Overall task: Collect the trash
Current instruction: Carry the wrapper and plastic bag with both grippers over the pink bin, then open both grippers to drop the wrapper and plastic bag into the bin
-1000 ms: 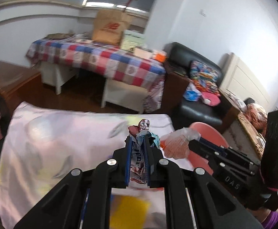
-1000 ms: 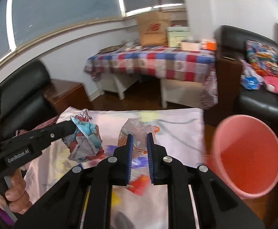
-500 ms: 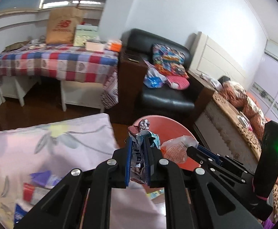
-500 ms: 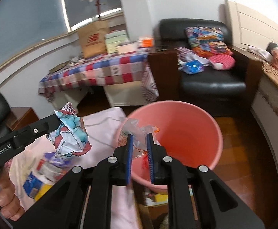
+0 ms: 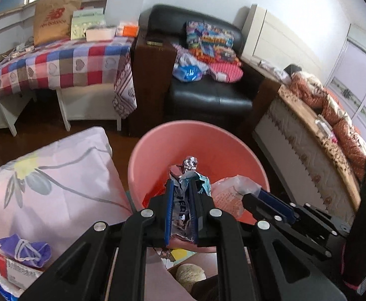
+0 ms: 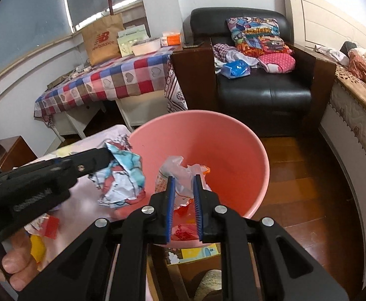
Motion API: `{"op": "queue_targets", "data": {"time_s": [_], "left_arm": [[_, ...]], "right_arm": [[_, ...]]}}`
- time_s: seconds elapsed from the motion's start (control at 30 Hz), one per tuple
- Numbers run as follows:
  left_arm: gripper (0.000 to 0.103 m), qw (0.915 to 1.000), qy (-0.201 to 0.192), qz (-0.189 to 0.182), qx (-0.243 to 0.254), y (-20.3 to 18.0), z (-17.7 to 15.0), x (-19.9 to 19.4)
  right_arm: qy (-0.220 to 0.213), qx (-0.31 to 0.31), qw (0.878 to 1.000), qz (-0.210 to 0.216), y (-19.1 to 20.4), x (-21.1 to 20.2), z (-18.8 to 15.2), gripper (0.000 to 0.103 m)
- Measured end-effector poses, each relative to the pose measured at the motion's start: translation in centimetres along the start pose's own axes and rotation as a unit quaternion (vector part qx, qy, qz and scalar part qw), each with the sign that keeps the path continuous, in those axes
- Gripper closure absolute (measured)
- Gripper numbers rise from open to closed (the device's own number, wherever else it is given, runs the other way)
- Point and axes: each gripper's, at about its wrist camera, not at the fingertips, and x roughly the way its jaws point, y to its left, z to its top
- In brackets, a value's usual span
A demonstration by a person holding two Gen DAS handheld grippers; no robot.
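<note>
While both of my grippers hang over the pink plastic basin (image 5: 172, 145), each has its jaws clamped on a piece of trash. My left gripper (image 5: 181, 209) is closed on a crumpled printed wrapper (image 5: 189, 168), a wad of blue, white and red paper that sticks up past the blue pads and sits above the near left part of the basin; from the right wrist camera I see that same wad (image 6: 122, 175) hanging at the basin's left rim, partly over the pale flowered cloth (image 5: 45, 175). My right gripper (image 6: 184, 195) is closed on a crinkled clear plastic bag with orange print (image 6: 180, 173), which bulges up between the fingers and lies over the inside of the basin; in the left wrist view the bag (image 5: 233, 190) shows at the right, pinched by the other tool's tips. Some red scraps lie in the bottom of the basin (image 6: 183, 230), just under my right fingers. On the flowered cloth near my left tool lie a purple pouch (image 5: 24, 248) on a small box, and a red wrapper (image 6: 48, 228). A hand (image 6: 14, 266) grips the left tool's handle at the lower left. Behind stand a black leather armchair (image 6: 263, 90) and a table with a checked cloth (image 6: 112, 80)
</note>
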Motion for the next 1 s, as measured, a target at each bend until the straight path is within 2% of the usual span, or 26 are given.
{"op": "queue_targets", "data": {"time_s": [0.27, 0.53, 0.63, 0.7, 1.0], "left_arm": [[0.092, 0.9990, 0.042, 0.013, 0.007, -0.3, -0.4, 3.3], [0.090, 0.9981, 0.060, 0.015, 0.006, -0.6, -1.0, 4.2], [0.088, 0.9977, 0.065, 0.017, 0.003, -0.7, -1.1, 4.3], [0.086, 0.9976, 0.067, 0.018, 0.000, -0.6, -1.1, 4.2], [0.073, 0.9984, 0.054, 0.011, -0.011, -0.1, -0.8, 2.8]], "right_arm": [[0.029, -0.003, 1.000, -0.010, -0.4, 1.7, -0.8, 0.088], [0.044, 0.005, 0.999, -0.009, -0.5, 2.2, -0.9, 0.087], [0.050, 0.006, 0.999, -0.010, -0.5, 2.3, -0.9, 0.083], [0.052, 0.006, 0.999, -0.008, -0.5, 2.3, -0.8, 0.076], [0.044, 0.010, 0.999, -0.005, -0.5, 1.4, -0.7, 0.075]]}}
